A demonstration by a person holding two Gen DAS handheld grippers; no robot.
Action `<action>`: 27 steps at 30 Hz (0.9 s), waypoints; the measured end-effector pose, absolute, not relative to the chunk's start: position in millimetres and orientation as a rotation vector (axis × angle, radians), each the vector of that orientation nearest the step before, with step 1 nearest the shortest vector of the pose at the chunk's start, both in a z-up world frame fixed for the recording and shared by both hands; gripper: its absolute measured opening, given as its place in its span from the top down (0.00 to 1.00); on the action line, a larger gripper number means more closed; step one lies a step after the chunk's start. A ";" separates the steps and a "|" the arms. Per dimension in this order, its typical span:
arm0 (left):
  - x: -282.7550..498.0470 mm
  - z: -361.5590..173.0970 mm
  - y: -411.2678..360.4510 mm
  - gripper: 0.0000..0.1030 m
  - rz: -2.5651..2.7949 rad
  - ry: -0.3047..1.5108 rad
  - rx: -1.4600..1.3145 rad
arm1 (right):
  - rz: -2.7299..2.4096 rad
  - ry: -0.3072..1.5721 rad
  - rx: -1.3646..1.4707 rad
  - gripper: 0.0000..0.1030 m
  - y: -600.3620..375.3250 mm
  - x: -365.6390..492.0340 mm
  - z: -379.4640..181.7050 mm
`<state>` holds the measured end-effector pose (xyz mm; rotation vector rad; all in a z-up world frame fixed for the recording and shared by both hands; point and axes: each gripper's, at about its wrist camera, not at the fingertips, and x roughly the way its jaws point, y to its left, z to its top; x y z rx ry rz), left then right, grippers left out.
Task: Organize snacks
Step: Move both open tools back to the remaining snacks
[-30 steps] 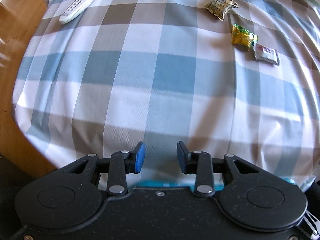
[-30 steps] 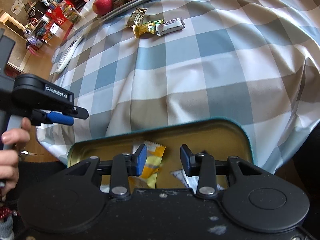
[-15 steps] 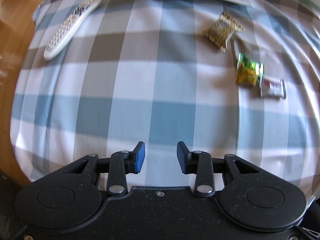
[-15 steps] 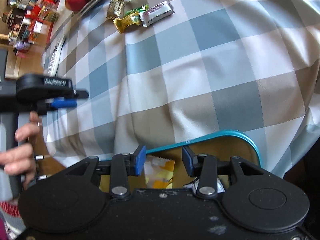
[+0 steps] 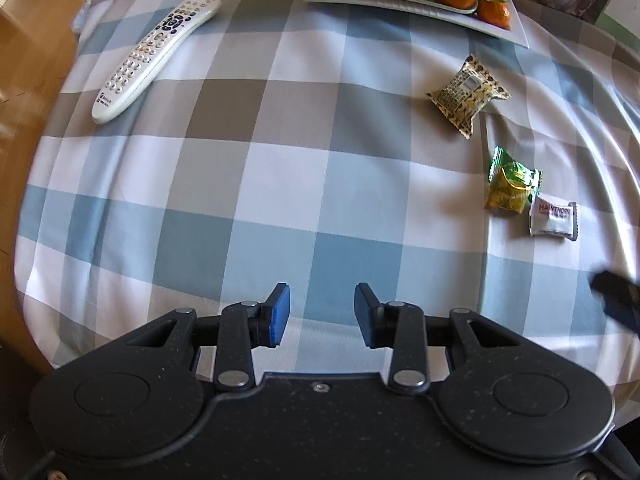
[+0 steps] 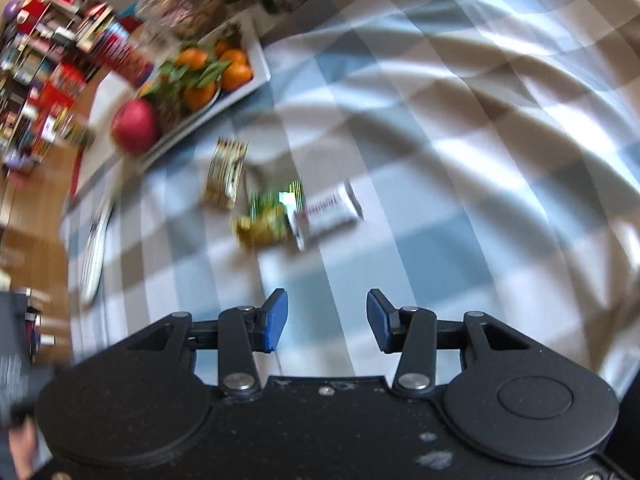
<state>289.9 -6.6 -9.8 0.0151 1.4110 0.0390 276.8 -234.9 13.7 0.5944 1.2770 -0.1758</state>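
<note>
The left gripper (image 5: 320, 312) hangs above the checked tablecloth (image 5: 248, 184) with its blue pads apart and nothing between them, so it is released. The right gripper (image 6: 327, 318) is the same: its two fingers are spread wide and hold nothing, above the blue, grey and white cloth (image 6: 460, 208). The right wrist view is blurred, so small details there are hard to read. Three snacks lie on the cloth, ahead and to the right of the left gripper. The farthest one is a brown patterned snack packet (image 5: 468, 94), lying alone near the white fruit tray (image 5: 400, 0). Closer is a green and yellow candy packet (image 5: 512, 186), and just beside it, touching or almost touching, is a white packet with the word HAWTHORN (image 5: 554, 220). In the right wrist view the same three appear ahead of the right gripper: the brown packet (image 6: 226, 174), the green and yellow one (image 6: 268, 220) and the white one (image 6: 326, 216). The tray carries oranges with leaves (image 6: 208, 76) and a red apple (image 6: 134, 126). A white remote control (image 5: 154, 56) lies on the left part of the table, well apart from the snacks. At the right edge of the left wrist view a dark blurred part (image 5: 616, 300) comes in; I cannot tell what it is.
</note>
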 end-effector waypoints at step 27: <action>289.1 -1.1 -3.1 0.55 -0.021 1.421 -0.062 | -0.371 1.226 0.589 0.56 -231.1 366.3 -39.4</action>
